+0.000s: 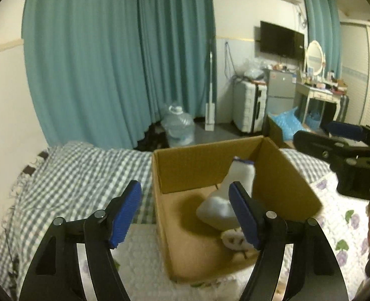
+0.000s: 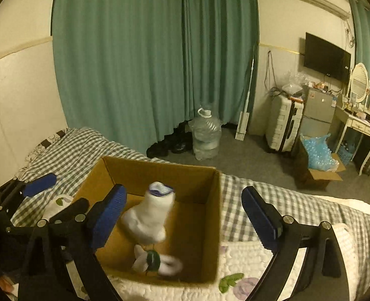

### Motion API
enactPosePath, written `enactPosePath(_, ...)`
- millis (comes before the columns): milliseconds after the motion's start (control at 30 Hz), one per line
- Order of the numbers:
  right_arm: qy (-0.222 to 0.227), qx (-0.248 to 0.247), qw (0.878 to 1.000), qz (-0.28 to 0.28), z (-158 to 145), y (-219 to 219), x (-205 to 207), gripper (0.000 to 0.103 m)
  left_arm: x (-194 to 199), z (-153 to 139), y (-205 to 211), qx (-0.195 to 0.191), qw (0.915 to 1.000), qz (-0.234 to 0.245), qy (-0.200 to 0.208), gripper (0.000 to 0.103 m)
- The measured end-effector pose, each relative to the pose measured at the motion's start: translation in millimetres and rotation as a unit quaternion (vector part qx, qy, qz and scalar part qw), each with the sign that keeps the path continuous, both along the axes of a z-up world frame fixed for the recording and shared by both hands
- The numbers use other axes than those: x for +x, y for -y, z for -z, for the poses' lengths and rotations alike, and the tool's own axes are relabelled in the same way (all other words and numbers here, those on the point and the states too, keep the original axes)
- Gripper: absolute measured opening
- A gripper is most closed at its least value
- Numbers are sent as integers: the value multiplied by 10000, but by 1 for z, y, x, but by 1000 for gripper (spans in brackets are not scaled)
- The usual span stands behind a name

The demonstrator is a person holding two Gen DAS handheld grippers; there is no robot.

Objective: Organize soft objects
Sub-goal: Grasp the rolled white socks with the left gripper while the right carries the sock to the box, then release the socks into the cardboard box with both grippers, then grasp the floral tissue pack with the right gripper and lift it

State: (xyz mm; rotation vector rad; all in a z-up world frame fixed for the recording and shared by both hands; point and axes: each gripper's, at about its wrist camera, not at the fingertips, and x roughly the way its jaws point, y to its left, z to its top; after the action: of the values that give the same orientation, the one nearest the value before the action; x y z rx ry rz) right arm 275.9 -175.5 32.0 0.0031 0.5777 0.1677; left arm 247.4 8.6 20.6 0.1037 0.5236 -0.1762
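Observation:
An open cardboard box (image 1: 280, 175) (image 2: 210, 225) stands on the bed. A white sock with a blue cuff (image 1: 235, 193) (image 2: 148, 215) is inside the box, blurred, above another white sock with a dark pattern (image 1: 235, 239) (image 2: 157, 263) on the box floor. My left gripper (image 1: 185, 215) is open and empty over the box's left wall; it also shows at the left edge of the right wrist view (image 2: 59, 193). My right gripper (image 2: 185, 220) is open and empty above the box; it also shows at the right edge of the left wrist view (image 1: 335, 135).
The bed has a grey checked cover (image 1: 84, 175) (image 2: 272, 200) and a white quilt with purple flowers (image 1: 347, 220) (image 2: 247, 271). Beyond the bed are teal curtains (image 1: 109, 62), a water jug (image 2: 206, 135), a suitcase (image 2: 283, 125) and a box of blue packing (image 2: 317, 158).

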Motion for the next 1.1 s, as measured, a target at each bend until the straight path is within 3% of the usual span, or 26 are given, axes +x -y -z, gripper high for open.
enactPosePath(167, 312, -115, 9994, 69, -38, 12, -50, 96, -51, -34, -13, -13, 9988, -52, 488, 74)
enactPosePath(233, 395, -162, 9991, 36, -52, 12, -73, 99, -76, -50, -22, -71, 9978, -62, 656, 88)
enactPosePath(300, 446, -284, 9986, 14, -64, 9, -100, 100, -99, -61, -32, -143, 9969, -70, 773, 90)
enactPosePath(467, 338, -421, 9983, -216, -62, -6, -161, 101, -145, -64, -60, -211, 9985, -156, 472, 90)
enactPosePath(567, 54, -390, 9988, -296, -34, -16, -192, 101, -167, -44, -71, -164, 9992, -274, 226, 90)
enactPosePath(667, -452, -185, 9980, -400, 16, -27, -211, 101, -183, -8, -75, -1, 9988, -480, -130, 90)
enactPosePath(867, -1340, -269, 9887, -621, 105, -55, -206, 101, -182, 81, -74, 104, 9900, -749, -1189, 90)
enactPosePath(967, -1584, -66, 9849, -692, 126, -58, -201, 101, -177, 108, -68, 198, 9846, -676, -1600, 90)
enactPosePath(1100, -1673, -41, 9832, -725, 137, -64, -198, 101, -172, 127, -63, 659, 9808, -816, -1642, 90)
